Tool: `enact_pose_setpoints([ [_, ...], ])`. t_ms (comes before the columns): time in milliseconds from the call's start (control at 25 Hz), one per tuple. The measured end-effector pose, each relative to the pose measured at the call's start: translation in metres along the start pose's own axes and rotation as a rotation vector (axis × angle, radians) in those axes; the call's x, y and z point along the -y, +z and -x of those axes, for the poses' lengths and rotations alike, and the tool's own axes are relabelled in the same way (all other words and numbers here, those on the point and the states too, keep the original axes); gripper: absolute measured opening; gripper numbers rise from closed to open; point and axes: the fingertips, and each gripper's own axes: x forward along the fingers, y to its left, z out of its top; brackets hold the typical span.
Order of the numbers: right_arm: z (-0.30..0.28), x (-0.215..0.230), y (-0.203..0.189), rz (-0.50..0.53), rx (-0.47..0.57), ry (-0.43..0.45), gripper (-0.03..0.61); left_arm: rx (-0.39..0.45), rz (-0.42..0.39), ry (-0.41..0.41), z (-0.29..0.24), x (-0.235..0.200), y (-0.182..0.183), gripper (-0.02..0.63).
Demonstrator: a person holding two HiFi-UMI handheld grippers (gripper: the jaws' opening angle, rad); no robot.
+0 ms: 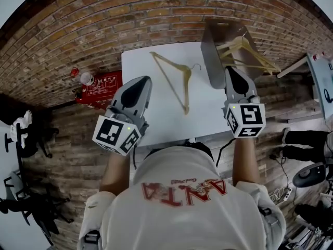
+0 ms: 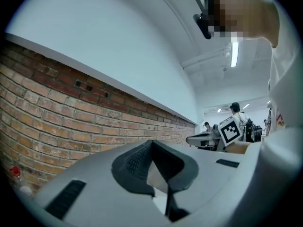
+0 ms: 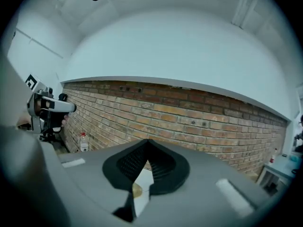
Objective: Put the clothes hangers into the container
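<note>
1. White table (image 1: 169, 120): my work surface, set against a brick wall. The grey container (image 1: 209, 56) stands at its far right corner.
2. Container contents: wooden hangers (image 1: 244, 53) already lie in it, arms sticking out over the rim. I cannot count them exactly.
3. One wooden hanger (image 1: 179, 79) lies flat mid-table, hook toward the container and well apart from it. It is the only one I see outside.
4. Left gripper (image 1: 144, 81): jaws together, nothing between them, held above the table's left edge.
5. Right gripper (image 1: 231, 71): jaws closed and empty, just beside the container.
6. Judgement: mostly done, since only the mid-table hanger needs placing.
</note>
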Motion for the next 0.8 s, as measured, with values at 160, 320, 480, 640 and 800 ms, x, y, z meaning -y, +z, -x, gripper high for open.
enact_pose_setpoints([
  [160, -0.002, -0.013, 0.0, 0.006, -0.031, 0.01, 0.002, -0.005, -0.016, 0.005, 0.007, -0.002, 0.002, 0.009],
  [320, -0.002, -0.012, -0.005, -0.006, -0.059, 0.008, 0.003, 0.011, 0.006, 0.005, 0.011, -0.003, 0.001, 0.009],
  [480, -0.003, -0.008, -0.013, -0.012, -0.077, 0.009, 0.003, -0.001, 0.009, 0.017, 0.009, -0.005, -0.006, 0.009],
  [640, -0.008, -0.007, -0.021, -0.022, -0.091, 0.029, 0.003, -0.017, 0.004, 0.022, 0.003, -0.003, -0.012, 0.009],
  [800, -0.016, 0.0, -0.032, -0.047, -0.097, 0.056, 0.003, -0.048, 0.003, 0.032, -0.014, 0.003, -0.016, 0.009],
])
